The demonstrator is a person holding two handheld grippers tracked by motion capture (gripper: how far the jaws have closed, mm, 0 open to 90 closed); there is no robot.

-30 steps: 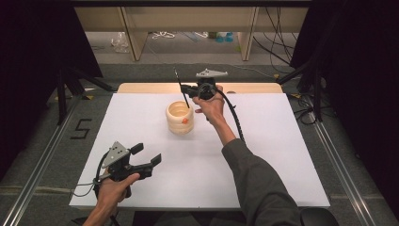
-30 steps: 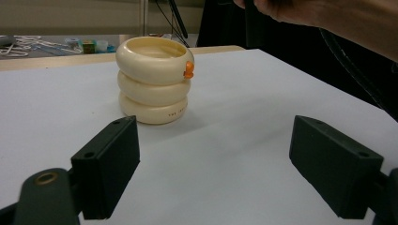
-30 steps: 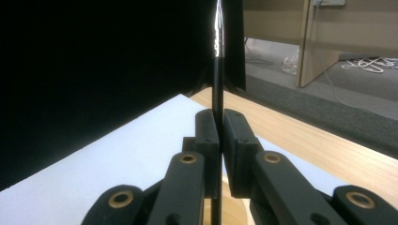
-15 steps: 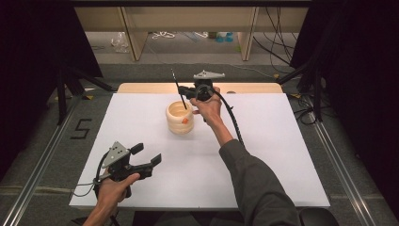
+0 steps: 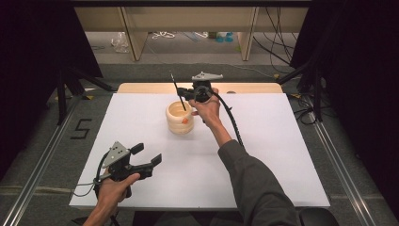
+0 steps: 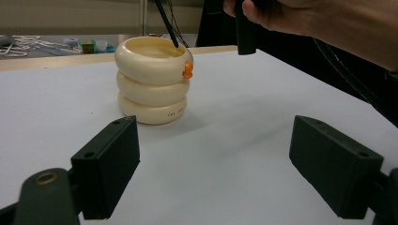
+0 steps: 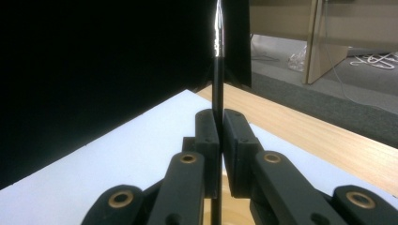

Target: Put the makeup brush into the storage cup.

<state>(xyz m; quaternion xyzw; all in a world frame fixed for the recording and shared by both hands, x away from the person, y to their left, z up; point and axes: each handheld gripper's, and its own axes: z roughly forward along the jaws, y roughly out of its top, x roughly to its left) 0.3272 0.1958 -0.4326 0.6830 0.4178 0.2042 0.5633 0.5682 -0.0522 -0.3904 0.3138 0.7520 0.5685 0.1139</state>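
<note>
Closest to you, your left gripper (image 5: 141, 162) sits low over the white table (image 5: 282, 155) with its jaws wide apart and nothing between them. Straight ahead of those jaws, a little way off, stands the cream holder (image 6: 152, 79), made of three fat rings with a small orange knob on its side.

Farther out, your right gripper (image 5: 187, 95) is just above the holder. Its jaws are squeezed tight on a thin black stick (image 7: 218, 70). The stick runs up past the jaw tips and also down below them, toward the holder's open top. In the left gripper view, the stick's (image 6: 166, 23) lower end is right at the holder's far rim.

So the grab is done and the stick looks partly in. What's left, I think, is to lower it and let go.
</note>
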